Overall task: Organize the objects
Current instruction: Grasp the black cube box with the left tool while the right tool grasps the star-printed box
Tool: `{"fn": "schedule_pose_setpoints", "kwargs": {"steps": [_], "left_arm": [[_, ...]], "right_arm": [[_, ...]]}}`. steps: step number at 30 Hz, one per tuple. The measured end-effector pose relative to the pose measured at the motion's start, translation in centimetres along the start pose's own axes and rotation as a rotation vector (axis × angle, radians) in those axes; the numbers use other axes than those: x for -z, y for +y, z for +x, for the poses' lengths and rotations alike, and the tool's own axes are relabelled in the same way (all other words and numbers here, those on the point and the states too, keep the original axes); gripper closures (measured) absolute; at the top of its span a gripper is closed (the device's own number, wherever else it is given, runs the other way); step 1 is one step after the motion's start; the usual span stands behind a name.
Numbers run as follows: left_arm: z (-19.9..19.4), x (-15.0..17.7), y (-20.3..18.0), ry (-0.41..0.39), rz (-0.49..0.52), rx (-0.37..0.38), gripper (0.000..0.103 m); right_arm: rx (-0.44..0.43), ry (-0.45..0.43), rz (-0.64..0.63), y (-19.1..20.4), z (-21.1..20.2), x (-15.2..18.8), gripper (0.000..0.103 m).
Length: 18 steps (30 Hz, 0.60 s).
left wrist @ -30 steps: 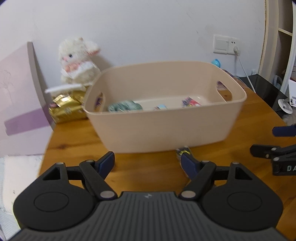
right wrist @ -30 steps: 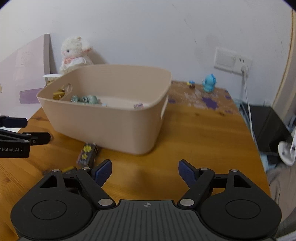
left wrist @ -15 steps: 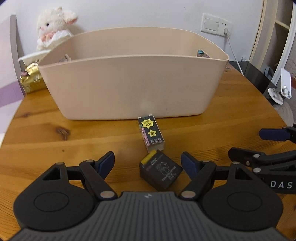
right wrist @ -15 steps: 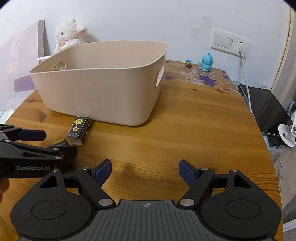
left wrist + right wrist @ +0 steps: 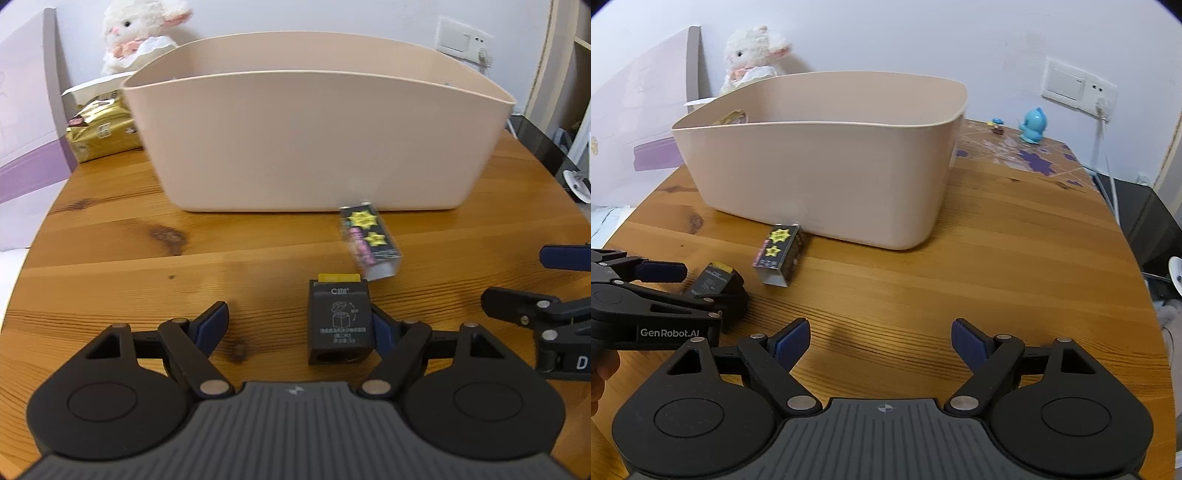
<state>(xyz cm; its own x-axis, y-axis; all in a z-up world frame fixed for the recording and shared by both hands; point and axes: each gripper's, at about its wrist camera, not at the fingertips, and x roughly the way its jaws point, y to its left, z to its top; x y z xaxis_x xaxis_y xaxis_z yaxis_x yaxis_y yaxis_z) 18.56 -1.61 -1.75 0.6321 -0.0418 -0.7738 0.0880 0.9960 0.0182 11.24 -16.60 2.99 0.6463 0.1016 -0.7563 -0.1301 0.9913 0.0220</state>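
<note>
Two small boxes lying on wooden table (image 5: 110, 236), before beige tub (image 5: 317, 140): black box (image 5: 339, 321) nearest, star-printed box (image 5: 369, 240) just beyond, its far end by the tub wall. Left gripper (image 5: 299, 321) gaping wide around black box, right pad right beside it, left pad well clear, not gripping. Right gripper (image 5: 879, 339) opening, holding nothing, hovering over bare wood.

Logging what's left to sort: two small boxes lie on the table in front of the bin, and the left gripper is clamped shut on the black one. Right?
Not clamped. The left wrist view shows the left gripper open, the black box merely between its fingers. Both it and the starred box lie on the table before the bin.
</note>
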Motion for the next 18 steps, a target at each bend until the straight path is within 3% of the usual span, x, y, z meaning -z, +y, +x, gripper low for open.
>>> {"fn": "schedule_pose_setpoints", "kwargs": {"steps": [18], "left_arm": [[0.7, -0.4, 4.5, -0.011, 0.028, 0.034, 0.024]], "right_arm": [[-0.042, 0.011, -0.038, 4.6, 3.9, -1.4, 0.018]]}}
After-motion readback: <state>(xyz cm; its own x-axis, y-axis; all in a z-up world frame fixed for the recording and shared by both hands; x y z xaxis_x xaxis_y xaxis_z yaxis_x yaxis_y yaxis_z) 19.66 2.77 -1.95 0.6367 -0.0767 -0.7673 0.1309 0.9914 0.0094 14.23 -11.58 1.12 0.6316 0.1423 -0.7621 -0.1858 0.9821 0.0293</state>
